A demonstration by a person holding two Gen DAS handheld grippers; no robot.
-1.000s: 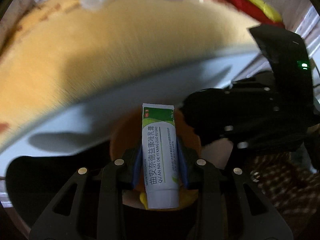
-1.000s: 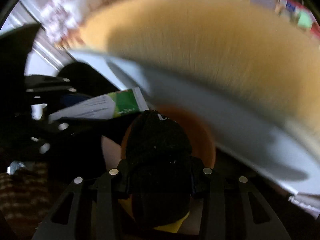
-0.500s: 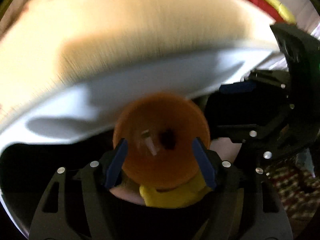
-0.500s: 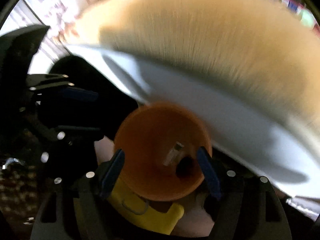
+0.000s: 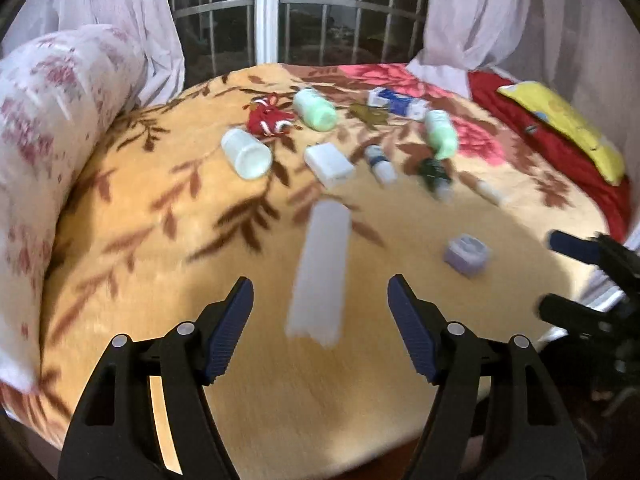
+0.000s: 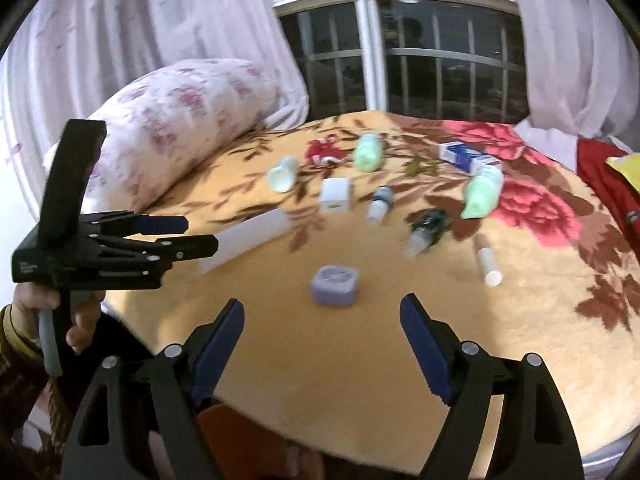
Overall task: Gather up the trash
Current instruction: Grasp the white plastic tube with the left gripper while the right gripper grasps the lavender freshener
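Trash lies scattered on a yellow floral blanket (image 5: 160,240). A long white box (image 5: 320,272) lies just ahead of my open, empty left gripper (image 5: 320,320); it also shows in the right wrist view (image 6: 248,240). A small lilac container (image 6: 334,285) lies just ahead of my open, empty right gripper (image 6: 322,344); it also shows in the left wrist view (image 5: 466,254). Farther back lie green bottles (image 5: 316,110), a white jar (image 5: 246,152), a white box (image 5: 328,164), a dark bottle (image 6: 428,226) and a thin tube (image 6: 486,260).
A floral pillow (image 6: 176,120) lies at the blanket's left. A blue-and-white carton (image 6: 464,156) and a red cloth scrap (image 6: 324,150) lie at the back. A red cover with a yellow pillow (image 5: 568,128) is at the right. An orange bin (image 6: 240,440) stands below the bed edge.
Both grippers opened and dropped the green-white tube and a dark object into the orange bin, then rose from the bin to face the bed top.
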